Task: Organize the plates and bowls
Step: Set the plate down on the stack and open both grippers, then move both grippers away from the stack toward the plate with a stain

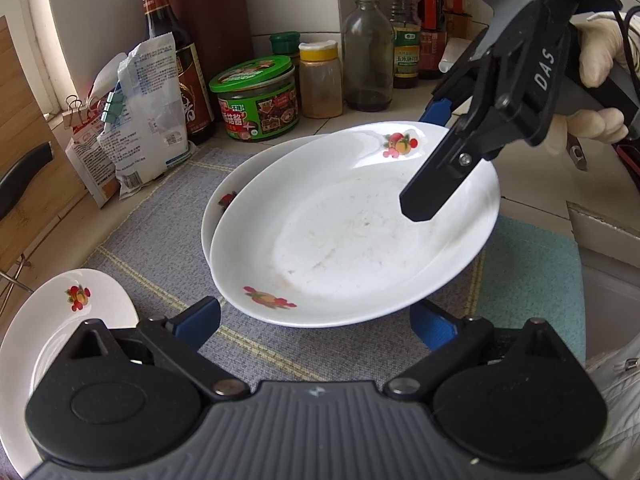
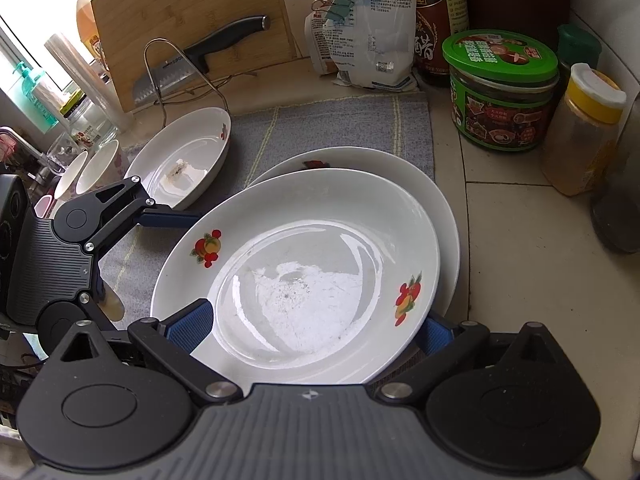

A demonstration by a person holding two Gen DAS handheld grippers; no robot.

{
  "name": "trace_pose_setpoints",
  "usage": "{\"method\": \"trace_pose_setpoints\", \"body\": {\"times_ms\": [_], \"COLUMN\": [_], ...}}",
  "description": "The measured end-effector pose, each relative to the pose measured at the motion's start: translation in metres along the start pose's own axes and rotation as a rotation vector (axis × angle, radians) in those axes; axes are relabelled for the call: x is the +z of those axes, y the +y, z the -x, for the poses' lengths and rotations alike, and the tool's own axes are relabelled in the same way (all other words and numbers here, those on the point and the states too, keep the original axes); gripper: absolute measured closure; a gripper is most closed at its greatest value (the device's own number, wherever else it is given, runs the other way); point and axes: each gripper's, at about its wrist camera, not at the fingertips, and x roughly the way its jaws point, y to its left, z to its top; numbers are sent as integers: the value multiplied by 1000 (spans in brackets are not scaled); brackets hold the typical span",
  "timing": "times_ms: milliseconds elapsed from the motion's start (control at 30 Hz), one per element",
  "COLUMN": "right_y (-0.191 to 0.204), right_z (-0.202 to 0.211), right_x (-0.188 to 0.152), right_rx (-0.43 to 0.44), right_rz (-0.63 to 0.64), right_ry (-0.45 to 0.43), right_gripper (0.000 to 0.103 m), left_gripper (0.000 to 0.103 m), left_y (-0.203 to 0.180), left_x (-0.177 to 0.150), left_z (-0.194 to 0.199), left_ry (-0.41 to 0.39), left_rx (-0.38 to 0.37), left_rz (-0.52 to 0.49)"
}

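Two white plates sit stacked on the grey mat (image 2: pixel 340 120) near the back of the counter (image 2: pixel 520 240). The top plate (image 1: pixel 352 232) is tilted, its right edge raised off the lower plate (image 1: pixel 224 200), which peeks out behind it.

From the left wrist view, the right gripper (image 1: pixel 432 160) comes down steeply from the upper right, a gloved hand (image 1: pixel 596 60) wrapped round its handle. One black finger lies over the inside of the top plate's rim and a blue-padded finger shows beneath that rim, so it is clamped on the top plate. The left gripper (image 1: pixel 316 320) is level and low at the plate's near edge, its blue pads spread wide on either side, touching nothing I can see.

A third plate (image 2: pixel 188 156) lies at the mat's left edge, with two cups (image 2: pixel 88 168) beyond it. Jars and bottles crowd the back edge: a green-lidded jar (image 2: pixel 500 92), a yellow-capped spice jar (image 2: pixel 584 136). Bare mat lies open between the stack and the third plate.
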Motion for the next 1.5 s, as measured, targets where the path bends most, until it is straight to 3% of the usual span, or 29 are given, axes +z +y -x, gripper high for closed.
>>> {"method": "trace_pose_setpoints", "body": {"times_ms": [1033,1233,1500], "right_y": [7,21,54], "right_z": [6,16,21], "right_x": [-17,-16,-18], "right_rx": [-100,-138,-208], "right_rz": [19,80,175], "right_ry": [11,-58,-195], "right_gripper": [0,0,0], "left_gripper": [2,2,1], "left_y": [-1,1,1], "left_x": [-5,-9,-27], "left_z": [20,36,64], "left_ry": [-21,-60,-89], "left_rx": [73,115,262], "left_rz": [73,161,318]}}
